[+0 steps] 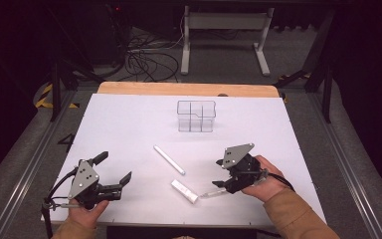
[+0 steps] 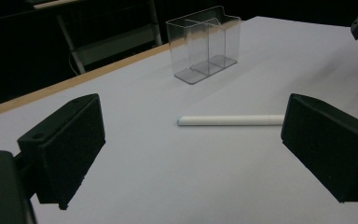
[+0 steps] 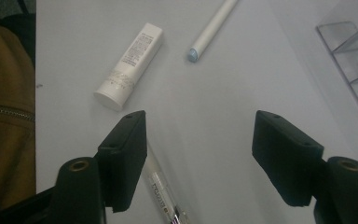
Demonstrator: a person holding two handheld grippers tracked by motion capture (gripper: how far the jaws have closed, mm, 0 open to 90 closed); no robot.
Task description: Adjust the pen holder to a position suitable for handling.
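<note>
My right gripper [image 1: 218, 185] has its jaws apart, nothing clamped; a clear pen [image 3: 164, 195] lies on the counter [image 1: 129, 124] between them, tight against the inner face of one jaw in the right gripper view, well apart from the other. High view puts that pen [image 1: 212, 194] at the jaw tips, flat on the sheet, pointing toward the small white tube [image 1: 184, 191] just beside it. Tube [image 3: 129, 65] lies flat, cap end toward me. Beyond it a long white stick [image 1: 169, 160] with a bluish tip [image 3: 192, 54], lying diagonal mid-counter. Clear divided organizer [image 1: 196, 116] stands upright farther back, well apart from everything. My left gripper [image 1: 113, 173] sits near the front-left corner, jaws wide apart, nothing between them; white stick [image 2: 230, 120] ahead of it.
</note>
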